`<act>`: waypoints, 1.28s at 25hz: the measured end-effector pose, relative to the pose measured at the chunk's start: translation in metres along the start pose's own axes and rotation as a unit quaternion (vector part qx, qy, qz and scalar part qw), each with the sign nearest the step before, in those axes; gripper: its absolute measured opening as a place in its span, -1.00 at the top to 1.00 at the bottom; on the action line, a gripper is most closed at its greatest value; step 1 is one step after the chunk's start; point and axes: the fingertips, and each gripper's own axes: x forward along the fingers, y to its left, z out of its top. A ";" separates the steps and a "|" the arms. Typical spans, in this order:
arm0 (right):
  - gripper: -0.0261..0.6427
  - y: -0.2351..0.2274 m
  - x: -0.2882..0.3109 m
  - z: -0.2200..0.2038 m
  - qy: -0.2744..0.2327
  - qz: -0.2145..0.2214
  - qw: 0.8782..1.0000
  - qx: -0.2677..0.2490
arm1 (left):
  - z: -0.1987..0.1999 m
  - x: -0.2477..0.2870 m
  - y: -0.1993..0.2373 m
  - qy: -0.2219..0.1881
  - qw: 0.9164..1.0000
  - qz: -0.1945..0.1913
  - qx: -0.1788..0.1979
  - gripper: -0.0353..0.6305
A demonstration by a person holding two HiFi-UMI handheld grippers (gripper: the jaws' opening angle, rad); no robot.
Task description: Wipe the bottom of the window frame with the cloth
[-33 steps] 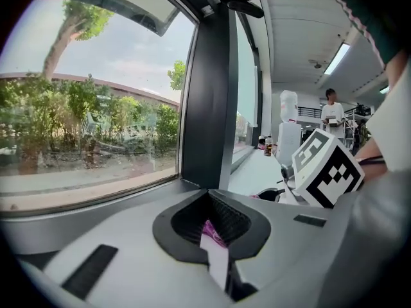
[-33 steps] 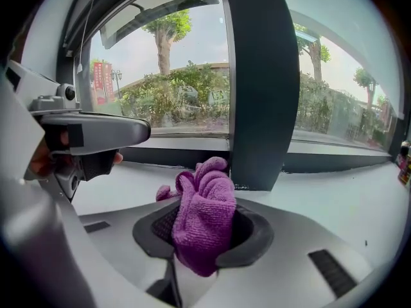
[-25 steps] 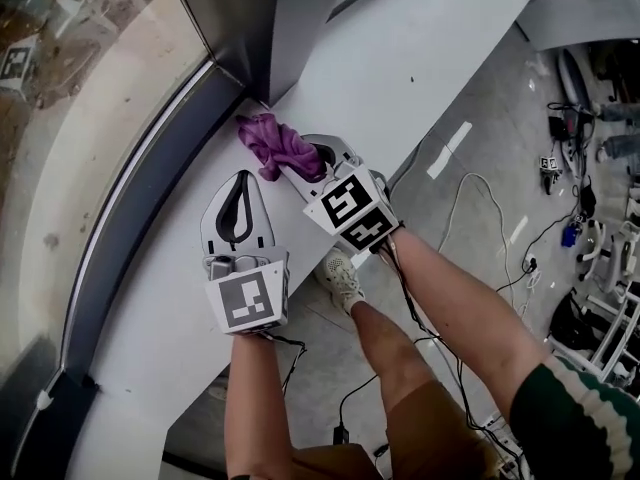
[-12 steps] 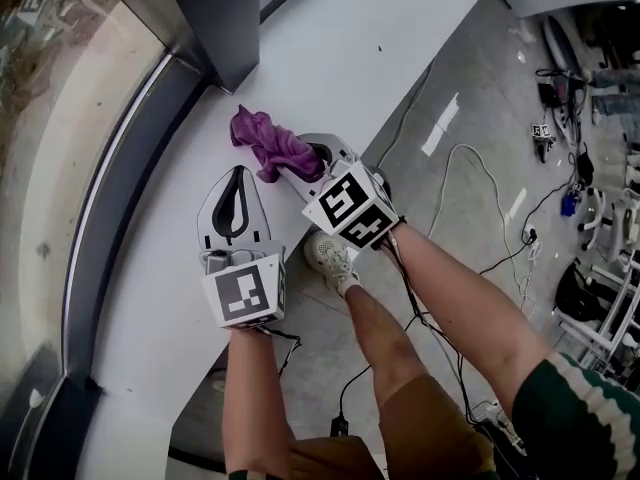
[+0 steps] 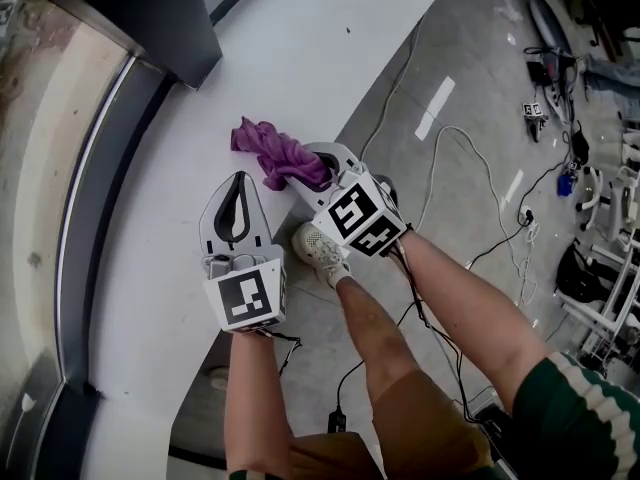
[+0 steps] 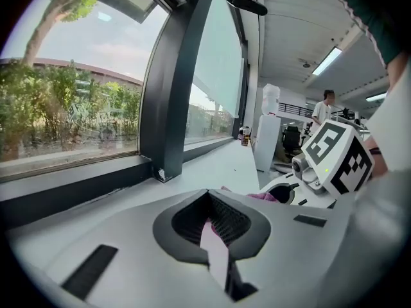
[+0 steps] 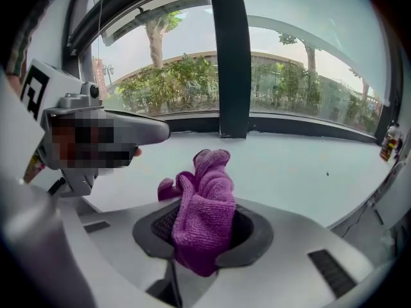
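Observation:
A purple cloth lies bunched on the white sill, with my right gripper shut on its near end. In the right gripper view the cloth stands up out of the right gripper. The window frame's dark bottom strip runs to the left of the sill, and it shows as a dark band beyond the cloth. My left gripper rests on the sill beside the cloth, shut and holding nothing. Its closed tips point along the sill, with a bit of cloth to their right.
A dark upright post stands on the frame beyond the cloth. The sill's edge drops to a grey floor with cables, above the person's leg and shoe. A small bottle stands far right on the sill. A person stands far off.
The right gripper and cloth have come away from the foot of the dark post, back along the sill. The left gripper has kept its place beside them, still shut.

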 end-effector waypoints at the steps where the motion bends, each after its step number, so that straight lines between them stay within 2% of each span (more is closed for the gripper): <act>1: 0.54 0.000 -0.003 -0.005 0.002 -0.001 1.000 0.002 | -0.003 -0.001 -0.004 0.003 1.000 -0.002 0.001 0.88; 6: 0.54 0.007 -0.021 -0.028 0.013 -0.004 1.000 0.014 | -0.020 -0.012 -0.023 0.018 1.000 -0.016 0.003 0.88; 13: 0.54 0.019 -0.025 -0.039 0.019 0.000 1.000 0.006 | -0.033 -0.032 -0.028 0.028 1.000 -0.012 -0.005 0.88; 20: 0.54 0.043 -0.021 -0.036 0.019 0.011 1.000 0.002 | -0.033 -0.054 -0.019 0.022 1.000 -0.008 0.002 0.88; 27: 0.54 0.091 -0.015 -0.032 0.023 0.040 0.999 -0.016 | -0.038 -0.086 0.002 0.023 1.000 -0.003 0.007 0.88; 32: 0.54 0.125 -0.007 -0.027 0.019 0.061 0.997 -0.032 | -0.046 -0.111 0.018 0.015 1.000 0.018 0.003 0.88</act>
